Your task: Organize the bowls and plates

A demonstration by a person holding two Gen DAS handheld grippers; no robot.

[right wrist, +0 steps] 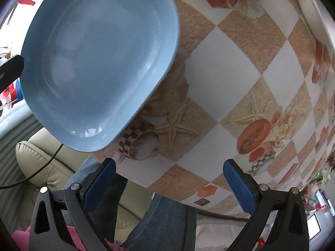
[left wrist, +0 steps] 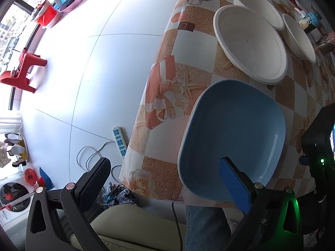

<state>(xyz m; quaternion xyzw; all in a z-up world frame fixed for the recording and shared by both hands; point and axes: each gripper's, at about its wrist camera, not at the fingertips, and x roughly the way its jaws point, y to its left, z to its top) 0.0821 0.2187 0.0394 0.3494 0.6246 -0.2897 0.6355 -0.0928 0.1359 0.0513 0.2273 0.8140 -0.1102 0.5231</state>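
Blue dish [left wrist: 232, 133], squarish with rounded corners, resting at table [left wrist: 188, 48] edge and overhanging it slightly. Likely light, stiff plastic, glossy and probably slippery; best pinched at rim. Left gripper [left wrist: 165, 179] spread wide, one finger [left wrist: 233, 185] over dish's near rim, other finger off table side; pinching nothing. Right gripper [right wrist: 169, 182] also spread, empty, just beside dish. White bowls [left wrist: 251, 44] clustered farther back, apparently thin. Smooth checkered tablecloth, pale tiled floor, power strip [left wrist: 119, 143] below, red stool [left wrist: 23, 70] by window.

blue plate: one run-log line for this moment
blue plate at table edge | left gripper open | right gripper open, empty
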